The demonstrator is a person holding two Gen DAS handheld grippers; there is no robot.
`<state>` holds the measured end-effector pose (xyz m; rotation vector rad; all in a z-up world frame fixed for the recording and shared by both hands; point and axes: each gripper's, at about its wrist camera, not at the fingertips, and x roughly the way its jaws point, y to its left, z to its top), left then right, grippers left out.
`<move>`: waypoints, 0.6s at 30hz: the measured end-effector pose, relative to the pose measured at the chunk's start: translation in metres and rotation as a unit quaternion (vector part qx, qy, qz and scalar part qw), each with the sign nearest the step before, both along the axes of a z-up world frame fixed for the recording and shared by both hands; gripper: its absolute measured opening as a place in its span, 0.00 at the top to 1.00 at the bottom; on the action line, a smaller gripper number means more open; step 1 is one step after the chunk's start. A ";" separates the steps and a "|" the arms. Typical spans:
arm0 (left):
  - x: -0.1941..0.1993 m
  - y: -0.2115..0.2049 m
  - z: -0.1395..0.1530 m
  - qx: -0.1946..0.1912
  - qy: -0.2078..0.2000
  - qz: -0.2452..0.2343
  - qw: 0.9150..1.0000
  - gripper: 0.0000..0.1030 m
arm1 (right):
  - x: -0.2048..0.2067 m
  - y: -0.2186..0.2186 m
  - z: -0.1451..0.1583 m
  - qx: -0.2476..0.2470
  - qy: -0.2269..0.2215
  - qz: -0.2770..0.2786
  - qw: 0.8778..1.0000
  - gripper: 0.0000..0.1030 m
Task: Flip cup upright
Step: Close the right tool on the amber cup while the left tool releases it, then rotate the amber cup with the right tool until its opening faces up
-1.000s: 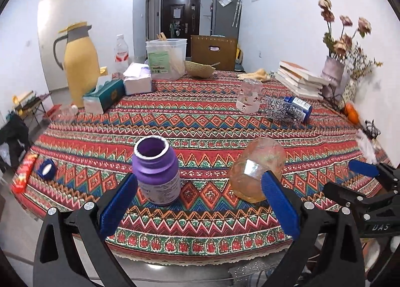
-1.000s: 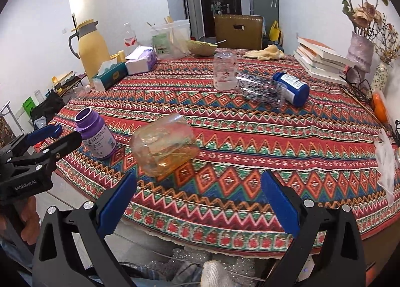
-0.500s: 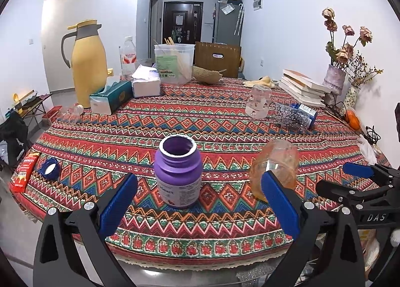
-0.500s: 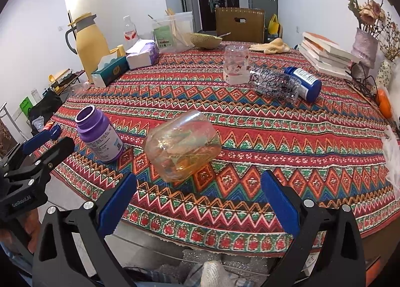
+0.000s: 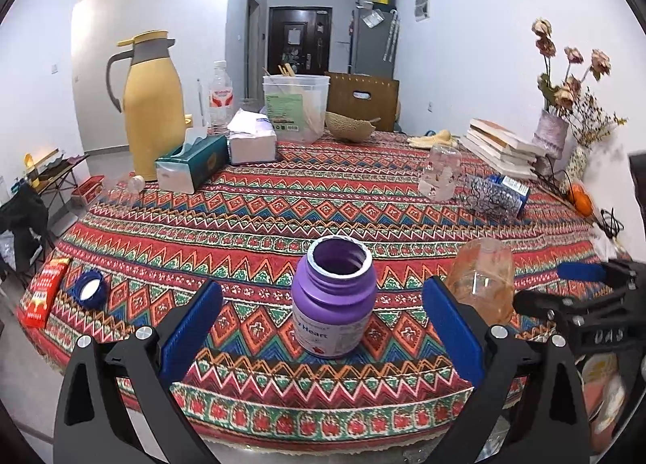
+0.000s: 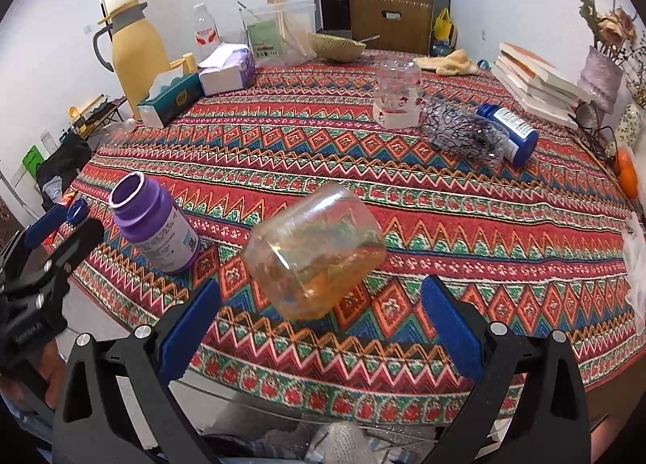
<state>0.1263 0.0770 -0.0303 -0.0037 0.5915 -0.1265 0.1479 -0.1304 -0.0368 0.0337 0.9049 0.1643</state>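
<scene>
A clear amber cup (image 6: 313, 250) lies on its side on the patterned tablecloth near the front edge. Its thick base points at me in the right wrist view. It also shows in the left wrist view (image 5: 482, 280), just right of the left gripper's right finger. My right gripper (image 6: 321, 326) is open and empty, its blue pads just short of the cup on either side. My left gripper (image 5: 323, 339) is open and empty, with the open purple bottle (image 5: 333, 298) standing between its fingers. The right gripper shows at the right edge of the left wrist view (image 5: 581, 282).
The purple bottle (image 6: 155, 223) stands left of the cup. Farther back are an upturned clear glass (image 6: 397, 94), a lying patterned bottle (image 6: 464, 133) and a blue-capped bottle (image 6: 510, 131). A yellow jug (image 5: 147, 120), tissue boxes (image 5: 194, 167), books (image 5: 502, 147) and a blue cap (image 5: 91, 288) ring the table.
Both grippers have moved closer to the table edge and lower. The cup and purple bottle loom larger. The cup has not moved on the cloth.
</scene>
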 end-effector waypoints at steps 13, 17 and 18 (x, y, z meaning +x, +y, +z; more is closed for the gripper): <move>0.029 0.010 -0.008 0.044 0.024 -0.064 0.997 0.07 | 0.041 0.009 -0.010 0.027 0.052 -0.060 0.996 0.07; 0.038 0.015 -0.007 0.032 0.033 -0.078 0.996 0.07 | 0.049 0.010 -0.014 0.031 0.065 -0.072 0.995 0.07; 0.040 0.017 -0.005 0.029 0.034 -0.080 0.996 0.07 | 0.051 0.011 -0.015 0.029 0.067 -0.073 0.995 0.07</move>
